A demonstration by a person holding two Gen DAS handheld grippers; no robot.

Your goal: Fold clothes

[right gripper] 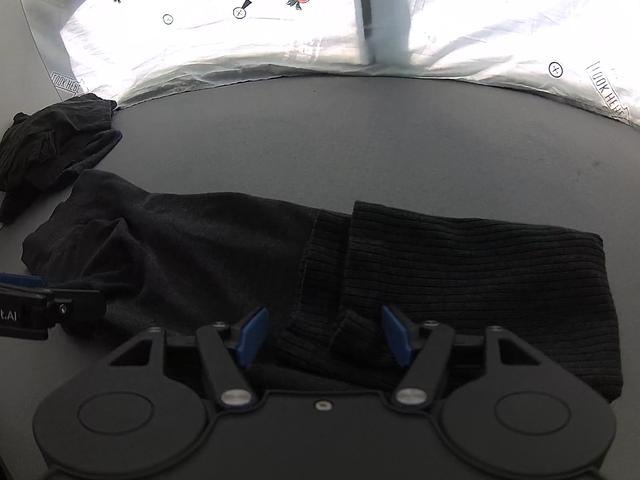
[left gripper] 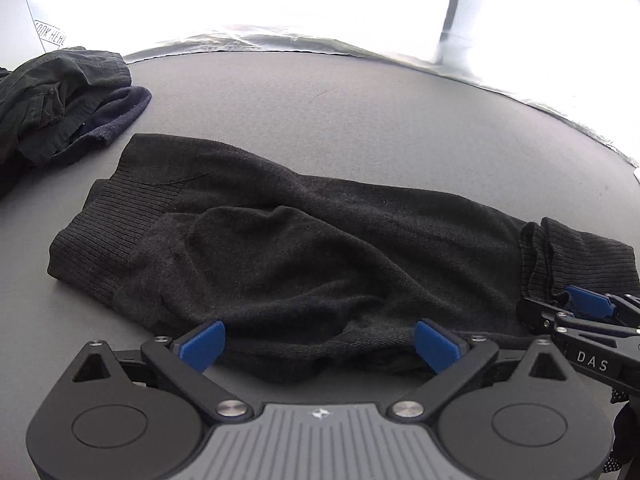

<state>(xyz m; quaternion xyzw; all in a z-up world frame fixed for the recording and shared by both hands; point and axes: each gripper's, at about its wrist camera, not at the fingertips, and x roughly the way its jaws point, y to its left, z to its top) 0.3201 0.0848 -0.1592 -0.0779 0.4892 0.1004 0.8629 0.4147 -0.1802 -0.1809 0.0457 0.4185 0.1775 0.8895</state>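
L gripper [left gripper: 319, 346] & R gripper [right gripper: 325, 335] side by side, low, fingers spread wide.

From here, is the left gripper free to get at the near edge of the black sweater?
Probably yes. The left gripper is open, its blue pads on either side of the black sweater near edge, with nothing between them. The right gripper works further right.

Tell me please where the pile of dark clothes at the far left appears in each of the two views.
Left wrist view: the pile of dark clothes lies at the upper left edge, beyond the black sweater.
Right wrist view: the pile lies at the left edge, smaller.
Shared landmark: the sweater's ribbed hem, just below the pile.
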